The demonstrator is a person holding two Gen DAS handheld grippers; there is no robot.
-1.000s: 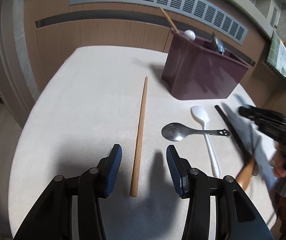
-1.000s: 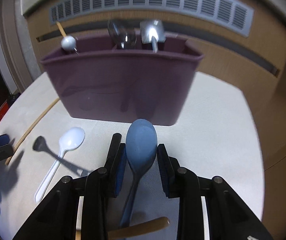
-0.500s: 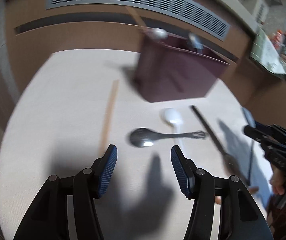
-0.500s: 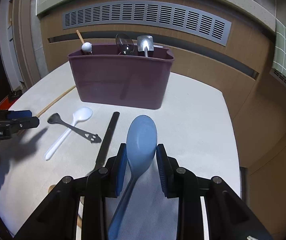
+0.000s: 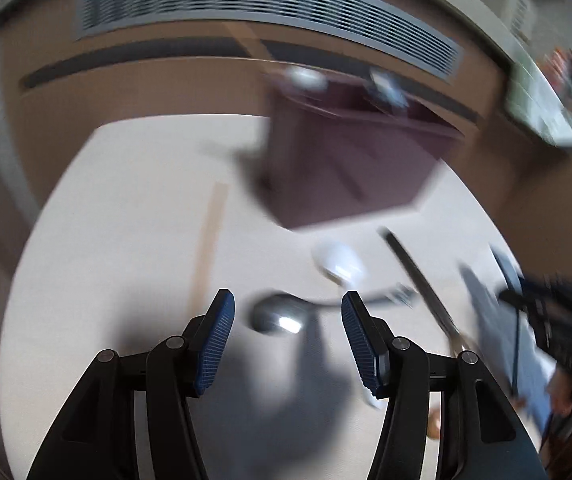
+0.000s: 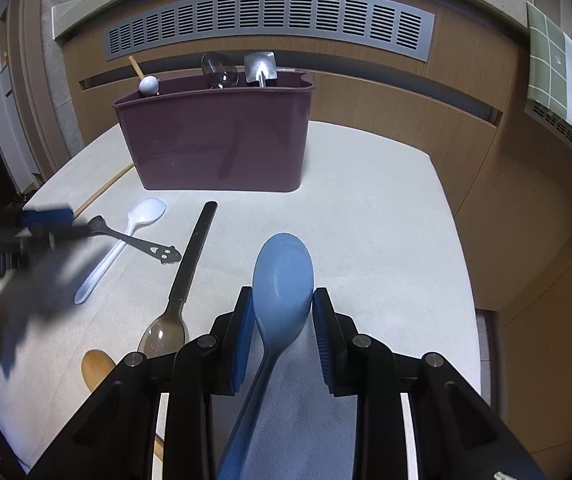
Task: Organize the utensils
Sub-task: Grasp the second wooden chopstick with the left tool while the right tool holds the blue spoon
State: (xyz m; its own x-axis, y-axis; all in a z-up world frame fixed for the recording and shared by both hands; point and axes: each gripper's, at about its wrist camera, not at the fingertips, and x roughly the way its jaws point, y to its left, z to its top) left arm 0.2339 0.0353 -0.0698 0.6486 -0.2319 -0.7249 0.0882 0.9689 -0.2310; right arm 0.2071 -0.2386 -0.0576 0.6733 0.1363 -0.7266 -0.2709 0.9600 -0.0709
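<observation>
My right gripper (image 6: 281,308) is shut on a blue spoon (image 6: 283,276), held above the table in front of the maroon utensil caddy (image 6: 217,140). The caddy (image 5: 350,168) holds several utensils. My left gripper (image 5: 288,320) is open and empty, hovering over a steel spoon (image 5: 277,314) with a smiley-face handle (image 6: 161,252). A white plastic spoon (image 6: 125,240), a black-handled spoon (image 6: 181,280) and a wooden chopstick (image 5: 207,240) lie on the table. The left wrist view is blurred.
The round table has a white cloth (image 6: 366,220). A wooden spoon's bowl (image 6: 95,364) shows at the near left edge. A wood panel wall with a vent grille (image 6: 269,20) stands behind the caddy. My left gripper shows blurred in the right wrist view (image 6: 17,236).
My left gripper has swung right from the chopstick to above the steel spoon. My right gripper, with the blue spoon, has pulled back from the caddy.
</observation>
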